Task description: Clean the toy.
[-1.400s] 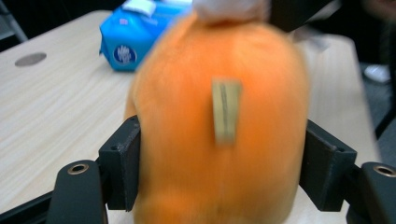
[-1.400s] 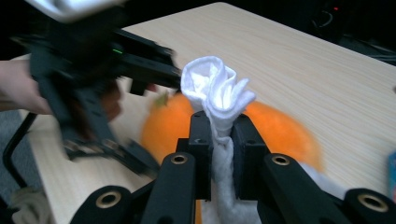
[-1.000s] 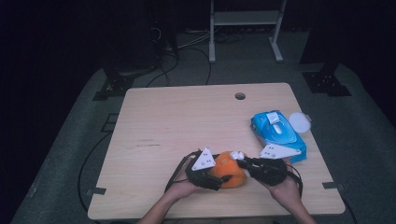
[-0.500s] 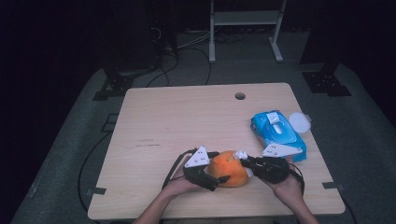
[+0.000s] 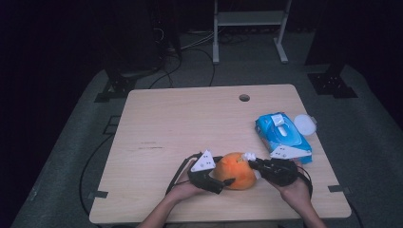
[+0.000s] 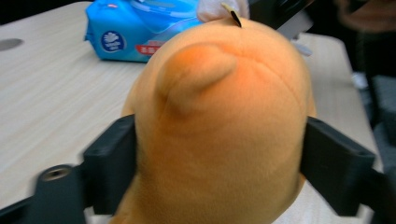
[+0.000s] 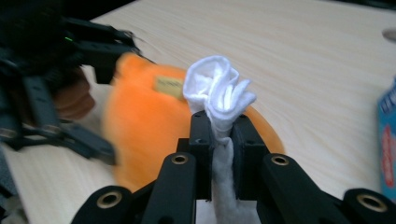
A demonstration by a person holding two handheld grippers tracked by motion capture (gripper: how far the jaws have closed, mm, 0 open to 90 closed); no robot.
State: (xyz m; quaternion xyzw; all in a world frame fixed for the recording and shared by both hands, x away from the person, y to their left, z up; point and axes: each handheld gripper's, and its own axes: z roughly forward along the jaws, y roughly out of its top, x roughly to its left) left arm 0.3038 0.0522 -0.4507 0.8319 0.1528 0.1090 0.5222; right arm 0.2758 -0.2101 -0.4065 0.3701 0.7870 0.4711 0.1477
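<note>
Sitting near the counter's (image 5: 157,123) front edge, the orange plush toy (image 5: 235,170) rests between both hands. On its left, the left gripper (image 5: 223,183) has just been closing, its jaws now pressing the toy's sides. On its right, the right gripper (image 5: 252,164) stays pinched together on a white wipe (image 7: 219,95) touching the toy. Farther right lies a blue wipes pack (image 5: 283,135).

Orange plush toy (image 5: 234,170) near table's front edge, crumpled white wipe (image 7: 218,93) just beside it.

plush toy (image 6: 219,126) underside cut off below, wipes pack (image 7: 387,149) cropped at right edge, label (image 7: 169,87) perhaps too blurred to read
</note>
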